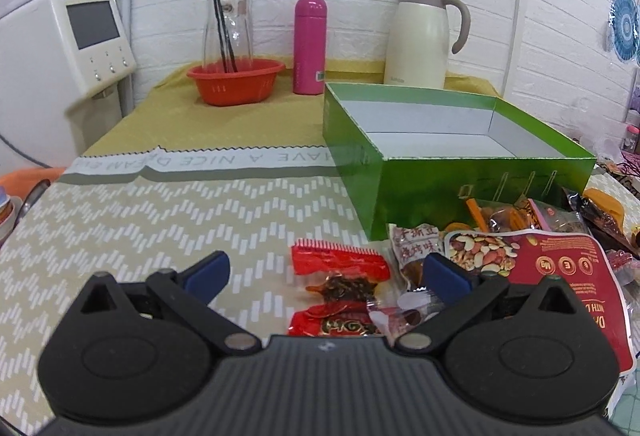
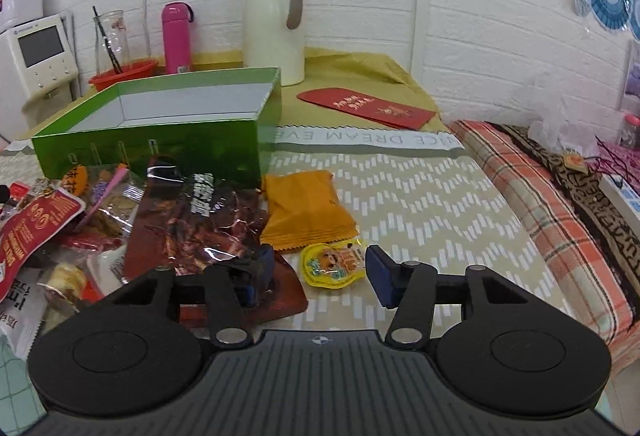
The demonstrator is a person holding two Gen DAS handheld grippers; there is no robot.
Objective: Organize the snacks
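An empty green box (image 1: 440, 172) with a white inside stands on the patterned tablecloth; it also shows in the right wrist view (image 2: 160, 140). A heap of snack packets lies in front of it. My left gripper (image 1: 324, 276) is open, its jaws either side of a red packet (image 1: 340, 288), with a red mixed-nuts bag (image 1: 560, 276) to the right. My right gripper (image 2: 320, 272) is open around a small yellow packet (image 2: 332, 264). An orange packet (image 2: 304, 208) and a dark brown packet (image 2: 200, 228) lie just beyond.
At the back stand a cream thermos jug (image 1: 424, 36), a pink bottle (image 1: 310, 44) and a red bowl (image 1: 236, 80) holding a glass carafe. A white appliance (image 1: 60, 48) is at left. A red envelope (image 2: 368, 106) lies right of the box. A plaid cushion (image 2: 540, 196) borders the right edge.
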